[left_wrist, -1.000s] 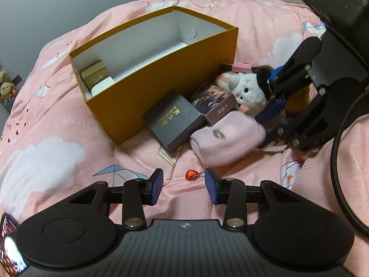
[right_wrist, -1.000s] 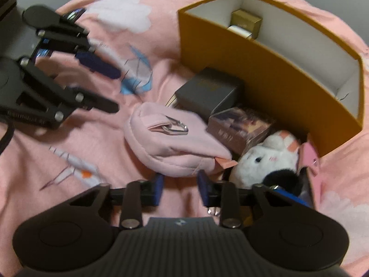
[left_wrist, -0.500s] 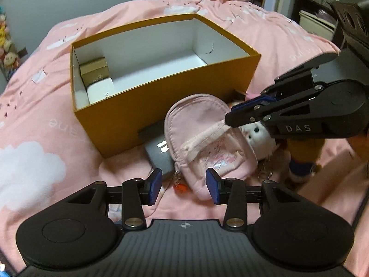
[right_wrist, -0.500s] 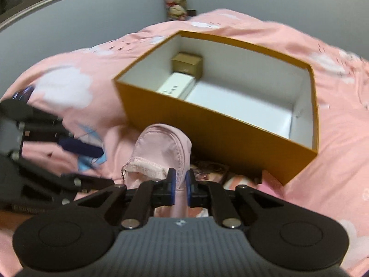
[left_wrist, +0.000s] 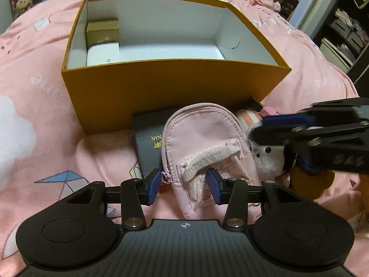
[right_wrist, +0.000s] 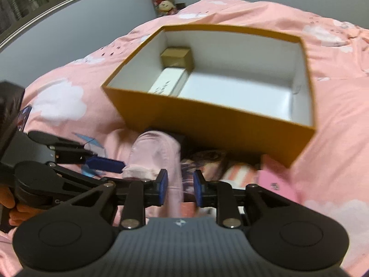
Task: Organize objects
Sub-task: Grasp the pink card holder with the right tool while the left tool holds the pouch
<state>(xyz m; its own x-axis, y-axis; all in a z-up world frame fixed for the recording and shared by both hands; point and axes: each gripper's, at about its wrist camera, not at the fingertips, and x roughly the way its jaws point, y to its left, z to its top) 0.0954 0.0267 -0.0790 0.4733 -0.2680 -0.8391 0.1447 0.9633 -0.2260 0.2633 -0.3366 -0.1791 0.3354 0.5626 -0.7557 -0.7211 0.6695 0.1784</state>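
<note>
- The pink bedspread with white clouds covers the whole bed and carries everything else.
- The orange box sits open on the bedspread, white inside, and most of its floor is bare.
- Inside it, at the left end as the left wrist view shows it, a small gold box stands behind a white box; the two touch.
- The pink pouch, shaped like a little backpack, lies just in front of the orange box's near wall, partly over a black box with gold lettering.
- The left gripper is spread wide, its blue pads on either side of the pouch's lower end; whether they press on the cloth cannot be told.
- The right gripper has its fingers parted with the pouch's edge between them, blurred; the pads appear clear of it, so it looks open rather than clamped.
- A white plush toy lies just right of the pouch, under the right gripper's fingers.
- A flat pink case lies near the orange box's right corner.
- A printed card box shows dimly beside the pouch in the right wrist view.
</note>
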